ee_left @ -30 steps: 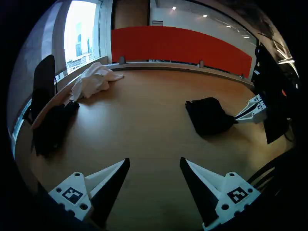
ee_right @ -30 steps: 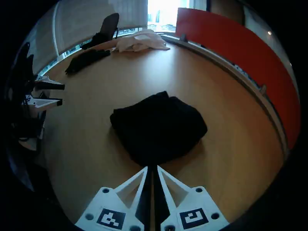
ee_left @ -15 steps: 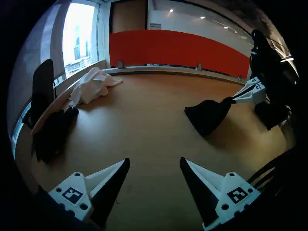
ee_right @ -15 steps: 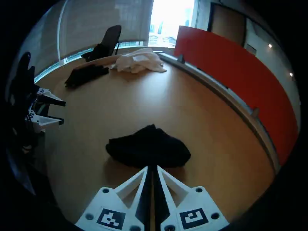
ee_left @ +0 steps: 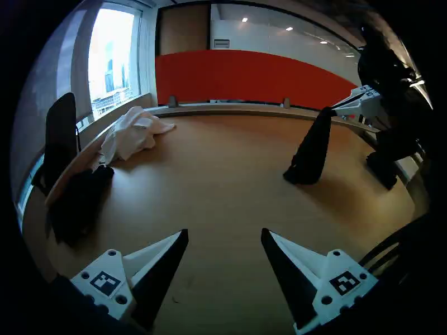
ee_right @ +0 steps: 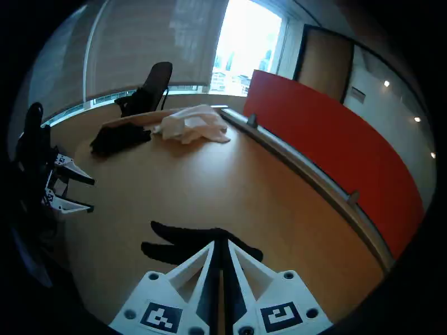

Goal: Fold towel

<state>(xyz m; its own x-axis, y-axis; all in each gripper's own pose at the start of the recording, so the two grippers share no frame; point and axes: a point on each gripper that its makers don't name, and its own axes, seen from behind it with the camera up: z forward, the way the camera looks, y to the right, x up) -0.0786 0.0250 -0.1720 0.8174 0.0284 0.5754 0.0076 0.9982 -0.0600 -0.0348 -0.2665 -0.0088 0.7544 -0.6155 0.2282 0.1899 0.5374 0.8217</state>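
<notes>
Right tool (ee_right: pixel 221 244), clamped on black towel (ee_left: pixel 310 149), has lifted it nearly off counter (ee_left: pixel 212 167); left tool (ee_left: pixel 224 234) apart. Looks soft, limp, light: I'd grab its lower corner.

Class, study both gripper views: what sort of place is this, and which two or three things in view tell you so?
Probably an office or meeting room. A long wooden table has a red divider panel along its far edge, and a dark office chair stands by large windows.

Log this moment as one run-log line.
right gripper: shut on black towel, towel hanging, lower end at table | left gripper: open, empty, over table
</notes>
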